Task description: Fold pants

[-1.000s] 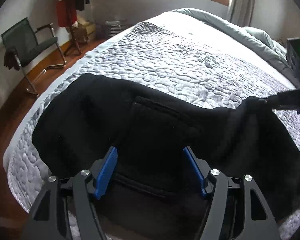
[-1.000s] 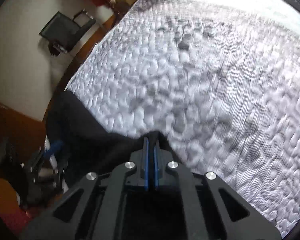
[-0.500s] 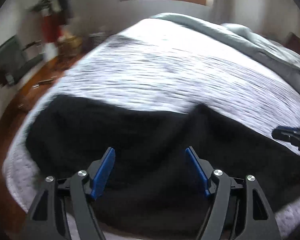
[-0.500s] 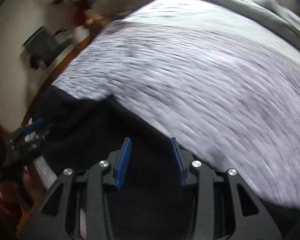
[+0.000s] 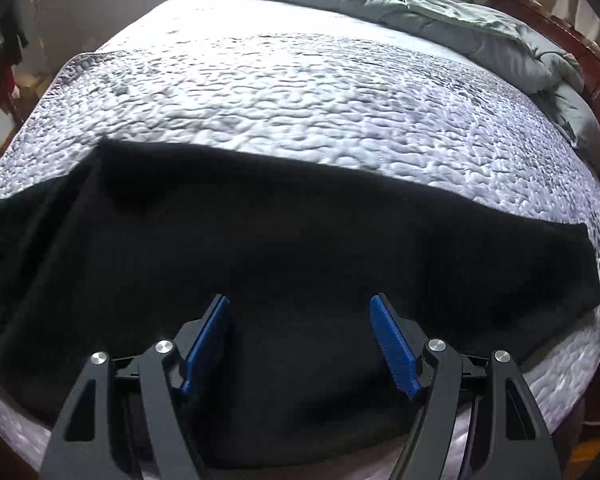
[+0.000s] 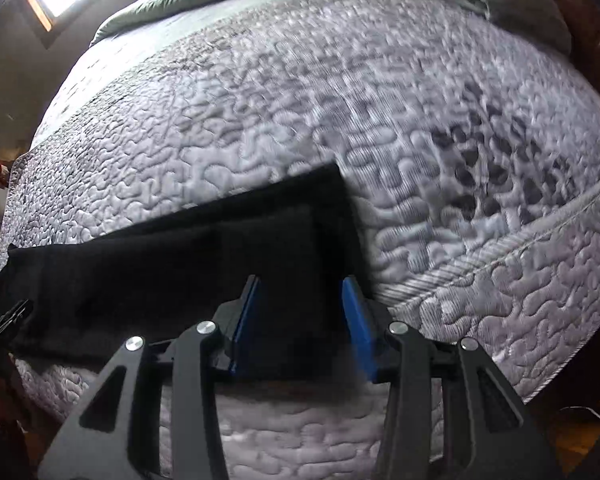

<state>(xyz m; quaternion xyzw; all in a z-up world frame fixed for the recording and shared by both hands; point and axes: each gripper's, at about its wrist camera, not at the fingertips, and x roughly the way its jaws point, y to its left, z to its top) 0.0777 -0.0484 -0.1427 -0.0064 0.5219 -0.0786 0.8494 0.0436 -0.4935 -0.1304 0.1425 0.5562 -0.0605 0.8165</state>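
Left claw (image 5: 300, 344): I see it spread wide, empty, black pants (image 5: 300, 248) lying below it.
Right claw (image 6: 302, 320): opening over the pants' end, nothing pinched.
Quilted bed (image 5: 300, 100): beyond both claws.

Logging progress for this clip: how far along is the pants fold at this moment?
Done: the black pants lie flat as one long strip across the quilted bed, seemingly halved lengthwise. In hand: nothing; the left gripper is open above the middle, the right gripper is opening over the strip's end, pinching no cloth. Left: folding the strip end to end.
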